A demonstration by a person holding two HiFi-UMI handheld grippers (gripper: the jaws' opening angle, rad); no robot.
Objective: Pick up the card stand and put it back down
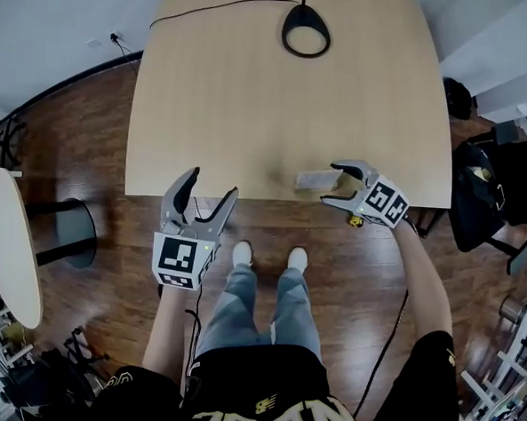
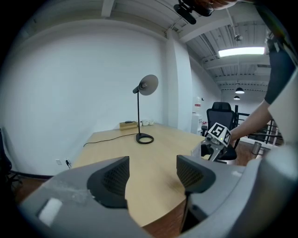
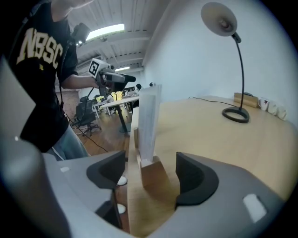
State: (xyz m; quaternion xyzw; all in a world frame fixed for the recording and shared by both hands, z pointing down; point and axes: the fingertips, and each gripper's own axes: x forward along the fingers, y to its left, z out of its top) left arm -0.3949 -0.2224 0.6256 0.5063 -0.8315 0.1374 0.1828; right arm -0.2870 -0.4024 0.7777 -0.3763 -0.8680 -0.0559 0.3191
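Note:
The card stand (image 1: 316, 179), a small wooden block holding an upright clear card, rests on the light wooden table (image 1: 253, 98) close to its front edge. My right gripper (image 1: 330, 183) is open, one jaw on each side of the stand's right end. In the right gripper view the stand (image 3: 150, 139) stands between the pads (image 3: 191, 175) with a gap on both sides. My left gripper (image 1: 213, 186) hangs open and empty at the table's front edge, left of the stand. From the left gripper view (image 2: 152, 174) I see the right gripper (image 2: 215, 139) across the tabletop.
A black desk lamp (image 1: 306, 30) with a ring base stands at the table's far end, its cable (image 1: 213, 8) trailing left. A round white side table (image 1: 8, 243) is at the left, a black office chair (image 1: 492, 188) at the right. The person's legs (image 1: 258, 294) are below the table edge.

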